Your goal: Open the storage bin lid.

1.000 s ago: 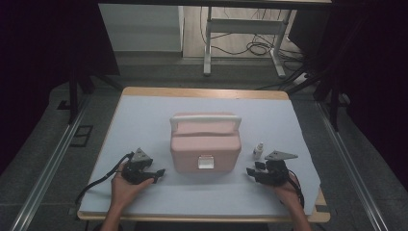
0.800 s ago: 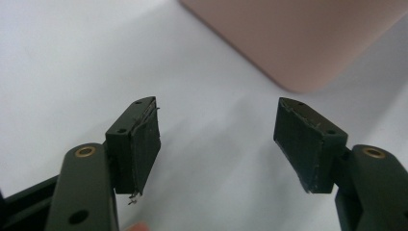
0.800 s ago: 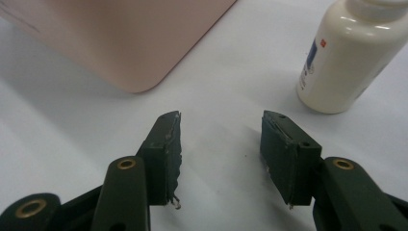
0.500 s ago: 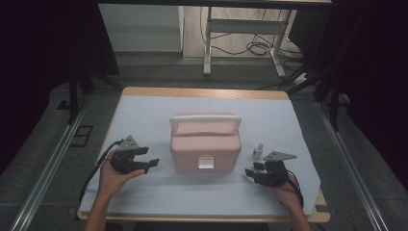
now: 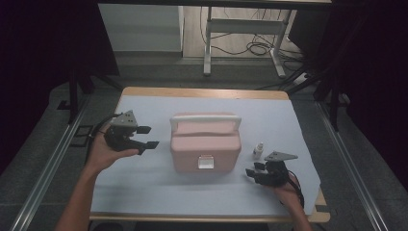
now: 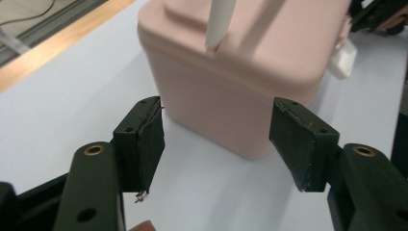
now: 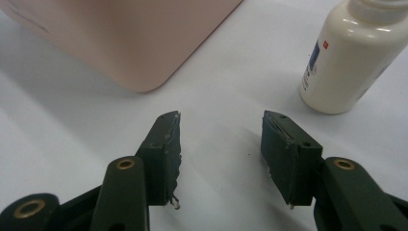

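Since the earlier frames, my left hand-held gripper (image 5: 146, 137) has lifted off the counter (image 5: 202, 94) and now hangs in the air to the left of the pink box (image 5: 206, 143), level with its near half. Its jaws have just been closing a little, yet they stand well apart with nothing between them; in the left gripper view I look between them (image 6: 216, 139) at the box's left end (image 6: 250, 72), which sits a short way beyond the tips, not touching. The white handle (image 5: 206, 118) arches over the far part of the lid, and I see one end of it meeting the lid in the left gripper view (image 6: 219, 24).

The box stands in the middle of the pale sheet (image 5: 159, 183) that covers the counter, with a small light latch (image 5: 206, 162) on its near face.

Just right of the box's near right corner stands a small white bottle (image 5: 259, 150), upright and apart from the box. My right hand-held gripper (image 5: 254, 170) has stayed low on the sheet, near and slightly right of that bottle. Its jaws are apart and empty; in the right gripper view (image 7: 220, 139) the bottle (image 7: 349, 57) stands beyond the right jaw and the box corner (image 7: 139, 43) beyond the left one, neither touched.
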{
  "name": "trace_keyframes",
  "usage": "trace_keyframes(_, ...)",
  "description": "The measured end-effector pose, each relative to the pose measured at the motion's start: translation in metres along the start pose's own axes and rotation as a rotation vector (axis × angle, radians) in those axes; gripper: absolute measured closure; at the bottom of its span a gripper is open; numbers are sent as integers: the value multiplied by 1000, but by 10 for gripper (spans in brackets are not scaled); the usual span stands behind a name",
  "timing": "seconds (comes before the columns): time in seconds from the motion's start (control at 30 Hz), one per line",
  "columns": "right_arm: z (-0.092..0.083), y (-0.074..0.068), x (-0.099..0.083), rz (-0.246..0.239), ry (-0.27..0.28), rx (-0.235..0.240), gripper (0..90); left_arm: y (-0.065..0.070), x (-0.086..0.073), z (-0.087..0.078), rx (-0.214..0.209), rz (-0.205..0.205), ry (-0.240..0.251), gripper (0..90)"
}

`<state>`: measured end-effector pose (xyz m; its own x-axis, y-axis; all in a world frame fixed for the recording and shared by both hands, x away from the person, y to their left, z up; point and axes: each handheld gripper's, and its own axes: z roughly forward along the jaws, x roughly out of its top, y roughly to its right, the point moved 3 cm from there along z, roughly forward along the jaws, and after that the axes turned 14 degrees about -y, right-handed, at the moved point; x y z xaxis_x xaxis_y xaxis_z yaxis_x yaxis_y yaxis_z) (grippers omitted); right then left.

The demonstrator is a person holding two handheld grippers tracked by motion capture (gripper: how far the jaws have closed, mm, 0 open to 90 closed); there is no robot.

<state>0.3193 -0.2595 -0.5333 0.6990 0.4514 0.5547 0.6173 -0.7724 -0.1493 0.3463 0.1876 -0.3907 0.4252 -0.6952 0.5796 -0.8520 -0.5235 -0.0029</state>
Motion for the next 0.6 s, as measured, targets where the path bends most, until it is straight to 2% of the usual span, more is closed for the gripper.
trace_keyframes(0.2,0,0,0,-2,-6,1,488,-5,21,-10,-23,35,-5,368)
trace_keyframes(0.47,2,0,-1,-1,-10,-2,488,-9,45,-15,-41,87,-23,365)
trace_keyframes(0.6,2,1,-1,1,-6,-1,487,-13,54,-16,-62,102,-8,365)
